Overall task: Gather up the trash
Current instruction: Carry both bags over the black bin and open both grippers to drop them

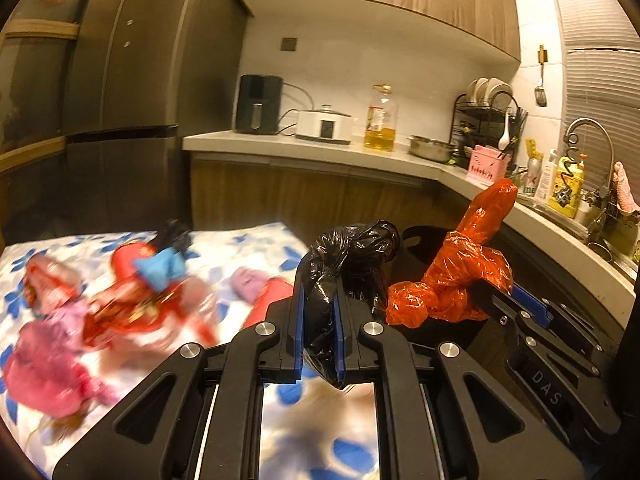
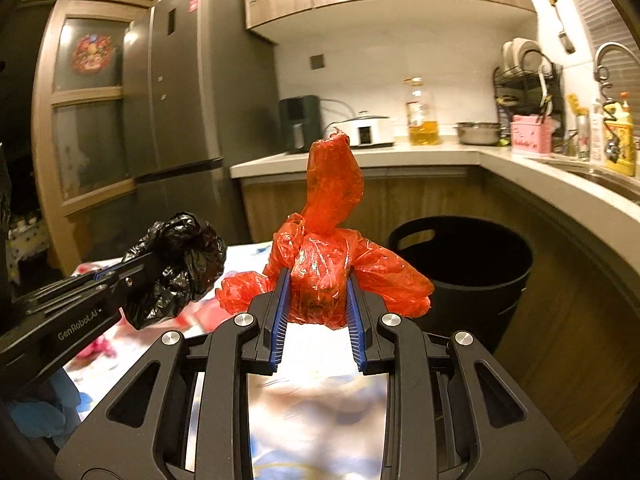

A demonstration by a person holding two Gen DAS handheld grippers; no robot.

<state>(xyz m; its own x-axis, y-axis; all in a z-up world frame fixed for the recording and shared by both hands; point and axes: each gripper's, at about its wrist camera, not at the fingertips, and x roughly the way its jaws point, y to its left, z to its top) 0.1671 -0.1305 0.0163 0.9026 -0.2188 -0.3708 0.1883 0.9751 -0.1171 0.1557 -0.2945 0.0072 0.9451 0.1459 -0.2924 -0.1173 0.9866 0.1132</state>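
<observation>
L gripper (image 1: 318, 320) is clamped on a black bag (image 1: 352, 256); R gripper (image 2: 318, 312) pinches a red bag (image 2: 328, 248). Both are held aloft near the bin (image 2: 480, 264) (not yet dropped). Blurry wrappers, probably trash (image 1: 132, 304), remain on the table (image 1: 248, 248).

the black bin (image 2: 464, 276) stands open-mouthed past the table (image 1: 248, 240) edge, nothing above its rim. the countertop (image 2: 552, 184) curves close behind and right of it. wrappers (image 1: 132, 304) crowd the table's left; its near right part lies bare.
</observation>
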